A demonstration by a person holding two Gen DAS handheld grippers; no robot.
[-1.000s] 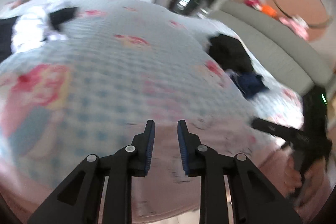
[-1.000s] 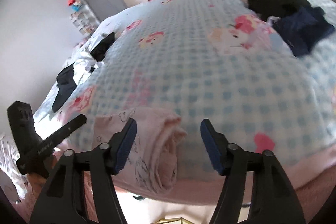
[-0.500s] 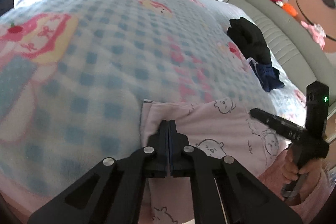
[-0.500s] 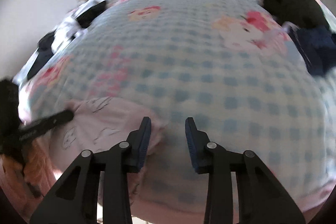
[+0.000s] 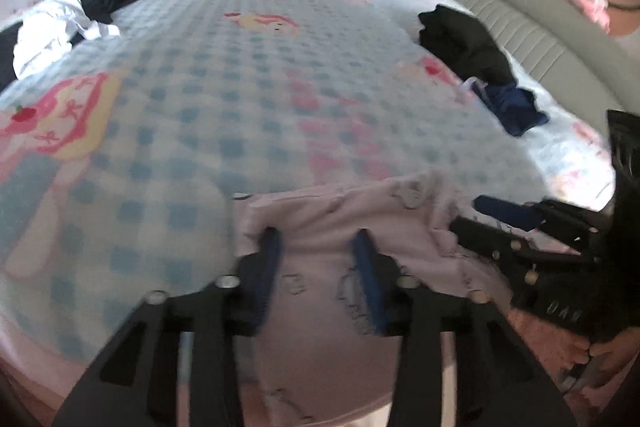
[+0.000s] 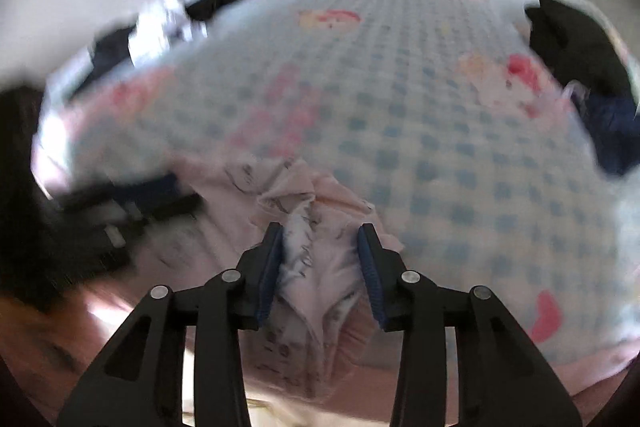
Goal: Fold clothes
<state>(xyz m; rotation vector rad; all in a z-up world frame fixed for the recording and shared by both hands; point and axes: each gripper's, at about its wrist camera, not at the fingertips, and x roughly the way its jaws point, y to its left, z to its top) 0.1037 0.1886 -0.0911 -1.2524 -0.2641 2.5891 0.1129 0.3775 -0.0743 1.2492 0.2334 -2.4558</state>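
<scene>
Left gripper (image 5: 316, 243) released, jaws spread over pink garment (image 5: 344, 223) at near edge of checked bedspread (image 5: 240, 99); half second ago clamped shut on it. Right gripper (image 6: 320, 239) also parted, wider than before, bunched pink fabric between pads, grip uncertain. Black clothes (image 5: 464, 43) well apart.
</scene>
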